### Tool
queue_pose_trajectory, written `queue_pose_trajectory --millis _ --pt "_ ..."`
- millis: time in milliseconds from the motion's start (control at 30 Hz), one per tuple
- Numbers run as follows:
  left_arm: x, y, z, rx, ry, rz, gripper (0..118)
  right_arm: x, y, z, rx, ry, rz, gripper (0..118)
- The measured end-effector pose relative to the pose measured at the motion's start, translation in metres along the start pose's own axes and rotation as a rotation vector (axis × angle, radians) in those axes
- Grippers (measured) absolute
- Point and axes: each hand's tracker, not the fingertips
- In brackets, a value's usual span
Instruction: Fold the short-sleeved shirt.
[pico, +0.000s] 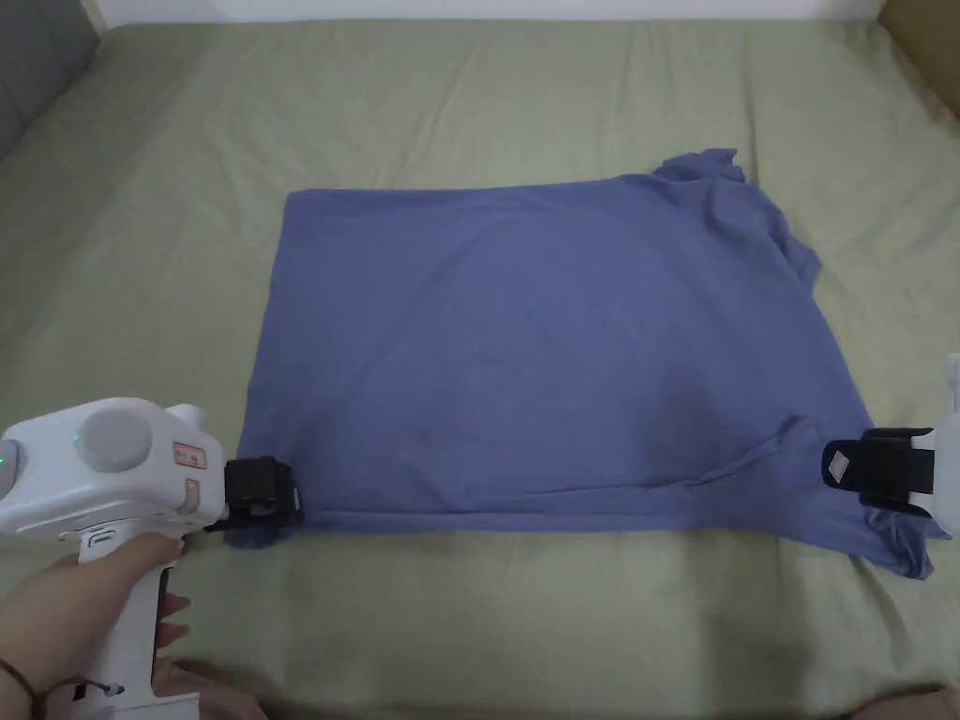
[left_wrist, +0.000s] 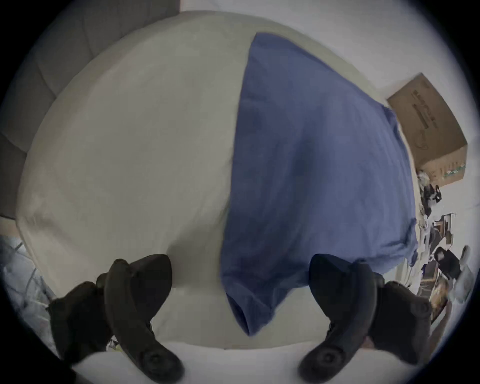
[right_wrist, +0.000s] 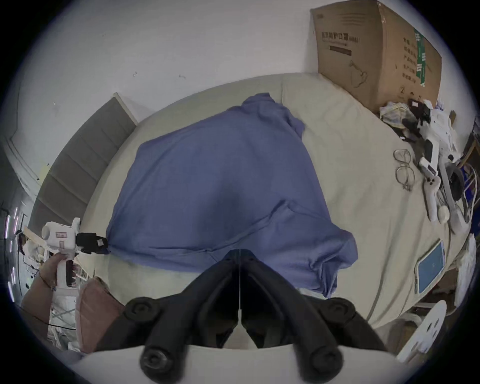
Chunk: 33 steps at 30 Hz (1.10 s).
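the blue shirt (pico: 553, 356) lies flat on the bed (pico: 169, 187); its near corner sits between the left claw's (left_wrist: 240, 280) spread jaws, unpinched. the right claw (right_wrist: 239, 253) is clamped on the sleeve hem. soft, light cloth, likely to sag: best held at corners

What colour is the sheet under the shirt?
Pale olive green, plain, lightly wrinkled sheet; the head view shows it best, under the blue shirt.

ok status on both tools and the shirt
Left tool open, jaws astride the shirt's near hem corner. Right tool shut on the shirt's near sleeve end. Shirt flat on the bed; nothing blocking.
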Motion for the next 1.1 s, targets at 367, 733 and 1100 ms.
queue_pose_trajectory --millis 367,733,1100 --pt "0.014 -0.018 0.008 0.033 0.07 -0.221 85 0.027 -0.001 -0.002 -0.007 -0.029 -0.065 1" --pt "0.021 -0.021 0.05 0.201 -0.075 -0.132 5 0.065 -0.002 -0.005 -0.112 -0.021 -0.02 1" --pt "0.026 -0.024 0.058 0.181 -0.077 -0.148 5 0.098 0.0 -0.053 -0.243 -0.096 -0.1 113"
